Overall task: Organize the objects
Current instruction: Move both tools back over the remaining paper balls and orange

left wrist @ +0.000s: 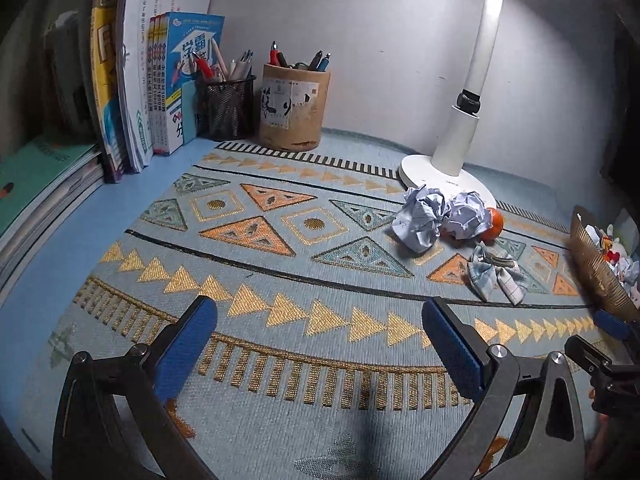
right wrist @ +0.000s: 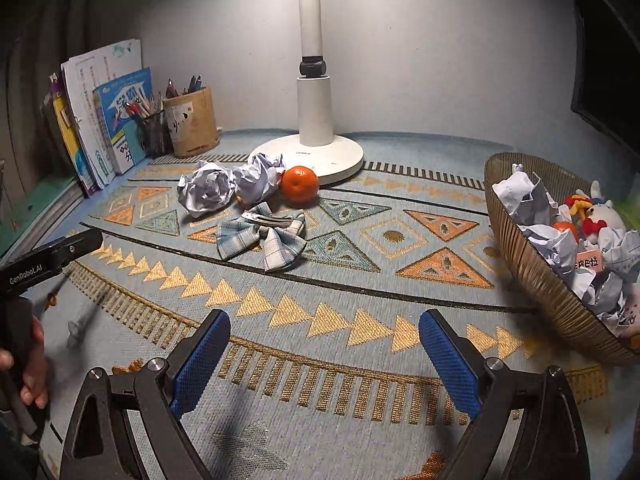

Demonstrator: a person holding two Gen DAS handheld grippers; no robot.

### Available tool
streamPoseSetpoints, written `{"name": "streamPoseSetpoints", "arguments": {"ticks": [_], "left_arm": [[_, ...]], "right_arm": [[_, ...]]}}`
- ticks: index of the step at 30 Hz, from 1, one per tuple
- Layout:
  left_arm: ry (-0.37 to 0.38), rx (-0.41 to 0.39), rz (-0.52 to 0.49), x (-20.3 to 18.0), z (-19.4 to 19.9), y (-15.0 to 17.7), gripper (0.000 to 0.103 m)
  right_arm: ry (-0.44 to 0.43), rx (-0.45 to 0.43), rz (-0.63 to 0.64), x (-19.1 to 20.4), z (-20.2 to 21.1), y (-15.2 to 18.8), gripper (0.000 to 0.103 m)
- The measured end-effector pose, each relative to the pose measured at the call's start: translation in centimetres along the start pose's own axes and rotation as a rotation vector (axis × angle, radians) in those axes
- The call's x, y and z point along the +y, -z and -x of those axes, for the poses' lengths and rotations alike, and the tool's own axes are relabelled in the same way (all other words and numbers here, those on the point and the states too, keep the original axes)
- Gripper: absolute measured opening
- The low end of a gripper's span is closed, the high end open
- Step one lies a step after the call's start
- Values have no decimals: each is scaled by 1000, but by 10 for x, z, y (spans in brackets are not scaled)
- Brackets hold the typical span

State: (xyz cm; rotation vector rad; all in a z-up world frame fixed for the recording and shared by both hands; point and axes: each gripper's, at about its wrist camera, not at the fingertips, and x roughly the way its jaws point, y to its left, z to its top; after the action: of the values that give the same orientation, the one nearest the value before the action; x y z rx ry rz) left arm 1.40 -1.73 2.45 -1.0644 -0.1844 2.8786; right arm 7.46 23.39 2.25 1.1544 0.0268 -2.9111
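One tangerine (left wrist: pixel 494 224) half behind paper (left wrist: pixel 468 216)

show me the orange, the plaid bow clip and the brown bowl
orange (right wrist: pixel 299 189), right wrist view, middle of its peel
plaid bow clip (right wrist: pixel 264 240), right wrist view, fabric below the metal clip
brown bowl (right wrist: pixel 532 268), right wrist view, ribbed outer wall

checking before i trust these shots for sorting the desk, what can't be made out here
- Basket contents: in the right wrist view the near wall and the frame edge hide the lower layers; only crumpled paper and soft toys show on top.
- Mandarin: in the left wrist view the paper balls cover most of it.
- Lamp head: cut off by the top edge in both views.
- Books: titles too small and distorted to read.
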Motion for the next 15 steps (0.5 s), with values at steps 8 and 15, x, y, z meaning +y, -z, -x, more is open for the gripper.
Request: {"name": "streamPoseSetpoints", "arguments": {"ticks": [8,15], "left_arm": [[28,71,-4,-5,-8,-2,102],[182,116,-48,-49,-32,-44,102]], "right_arm": [[-124,48,14,1,4,-10,95],[-115,50,26,-9,-8,-70,95]]}}
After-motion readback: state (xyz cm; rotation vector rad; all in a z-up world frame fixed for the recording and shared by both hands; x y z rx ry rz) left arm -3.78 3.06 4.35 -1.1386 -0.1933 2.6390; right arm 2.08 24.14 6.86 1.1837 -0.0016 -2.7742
